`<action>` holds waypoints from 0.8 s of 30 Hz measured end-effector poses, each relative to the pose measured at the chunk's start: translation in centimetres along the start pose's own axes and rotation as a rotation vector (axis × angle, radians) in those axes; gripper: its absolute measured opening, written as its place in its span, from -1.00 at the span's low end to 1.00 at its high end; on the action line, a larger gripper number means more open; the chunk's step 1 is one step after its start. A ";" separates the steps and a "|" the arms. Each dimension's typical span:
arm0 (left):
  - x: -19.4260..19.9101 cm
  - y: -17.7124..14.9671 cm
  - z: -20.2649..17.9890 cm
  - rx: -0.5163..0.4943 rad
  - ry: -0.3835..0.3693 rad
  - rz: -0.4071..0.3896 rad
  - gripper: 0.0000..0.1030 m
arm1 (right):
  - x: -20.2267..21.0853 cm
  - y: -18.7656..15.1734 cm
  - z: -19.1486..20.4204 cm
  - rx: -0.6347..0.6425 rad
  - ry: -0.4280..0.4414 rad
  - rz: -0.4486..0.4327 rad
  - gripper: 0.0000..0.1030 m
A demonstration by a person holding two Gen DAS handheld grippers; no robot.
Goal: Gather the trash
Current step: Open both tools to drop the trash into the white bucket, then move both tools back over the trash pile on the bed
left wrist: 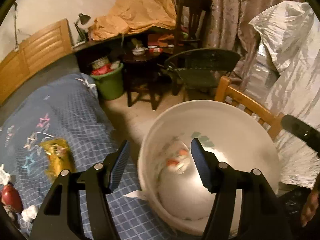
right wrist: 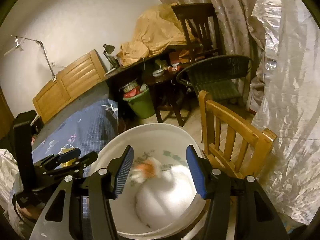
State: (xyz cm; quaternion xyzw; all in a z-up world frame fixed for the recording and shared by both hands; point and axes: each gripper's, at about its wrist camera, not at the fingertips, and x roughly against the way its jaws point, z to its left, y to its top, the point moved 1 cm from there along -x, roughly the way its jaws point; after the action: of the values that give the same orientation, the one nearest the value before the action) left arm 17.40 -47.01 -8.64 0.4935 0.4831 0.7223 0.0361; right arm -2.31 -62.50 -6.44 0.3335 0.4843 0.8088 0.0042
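Note:
A white bucket [left wrist: 236, 128] stands beside the bed; it also shows in the right wrist view [right wrist: 152, 134]. A blurred white and orange piece of trash [left wrist: 178, 160] is inside it, also in the right wrist view [right wrist: 148, 169]. My left gripper [left wrist: 160, 164] is open and empty over the bucket's left rim. My right gripper [right wrist: 159, 170] is open and empty above the bucket's mouth. A yellow snack wrapper [left wrist: 57, 157], crumpled white paper [left wrist: 30, 215] and a red object [left wrist: 11, 198] lie on the blue checked bedspread [left wrist: 84, 116].
A wooden chair [right wrist: 234, 140] stands right of the bucket. A green bin [left wrist: 109, 82] full of rubbish, a dark table [left wrist: 140, 60], a wicker chair [left wrist: 202, 68] and silver plastic sheeting [left wrist: 288, 60] stand behind. The left gripper shows in the right wrist view [right wrist: 68, 159].

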 end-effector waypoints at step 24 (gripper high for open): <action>11.3 -4.2 6.2 0.058 0.264 -0.246 0.63 | 8.4 -3.3 7.3 -0.062 0.071 -0.250 0.90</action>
State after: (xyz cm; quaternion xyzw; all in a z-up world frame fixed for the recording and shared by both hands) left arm 14.52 -34.68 -3.81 0.3324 0.5611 0.7566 0.0463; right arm -5.87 -52.32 -2.29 0.2414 0.4968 0.8279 0.0979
